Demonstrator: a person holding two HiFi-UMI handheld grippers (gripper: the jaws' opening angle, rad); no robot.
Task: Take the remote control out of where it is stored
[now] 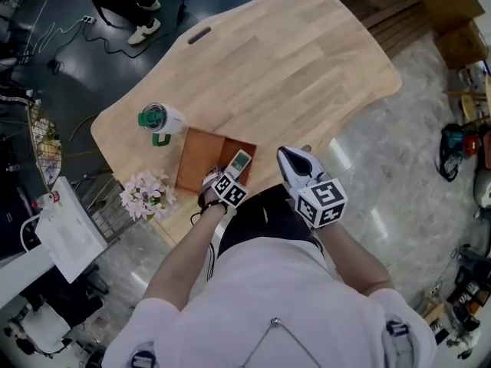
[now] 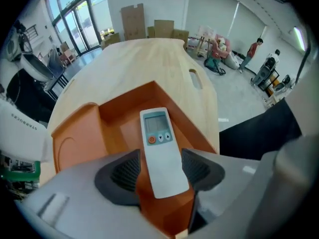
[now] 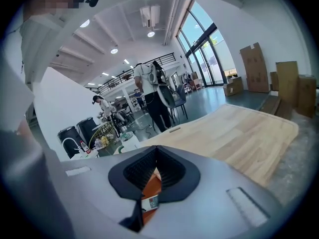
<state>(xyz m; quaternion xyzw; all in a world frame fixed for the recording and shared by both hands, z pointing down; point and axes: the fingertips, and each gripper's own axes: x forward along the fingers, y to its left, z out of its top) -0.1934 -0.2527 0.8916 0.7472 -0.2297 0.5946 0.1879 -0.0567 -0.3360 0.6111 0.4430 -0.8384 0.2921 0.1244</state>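
Observation:
A white remote control (image 1: 240, 162) with a small screen and an orange button is gripped by its lower half between the pads of my left gripper (image 1: 229, 175). It is held over an open orange-brown box (image 1: 201, 159) at the near edge of the wooden table (image 1: 291, 60). In the left gripper view the remote control (image 2: 159, 148) lies between both dark pads of the left gripper (image 2: 160, 171), above the box (image 2: 79, 133). My right gripper (image 1: 286, 155) hangs just right of the box, its jaws closed with nothing in them. In the right gripper view the right gripper (image 3: 155, 156) has its pads meeting.
A white and green cup (image 1: 161, 119) lies on the table left of the box. A bunch of pale flowers (image 1: 146, 194) sits at the table's near-left corner. A slot handle (image 1: 199, 34) is cut in the far side of the table. Cardboard boxes (image 2: 133, 20) stand beyond.

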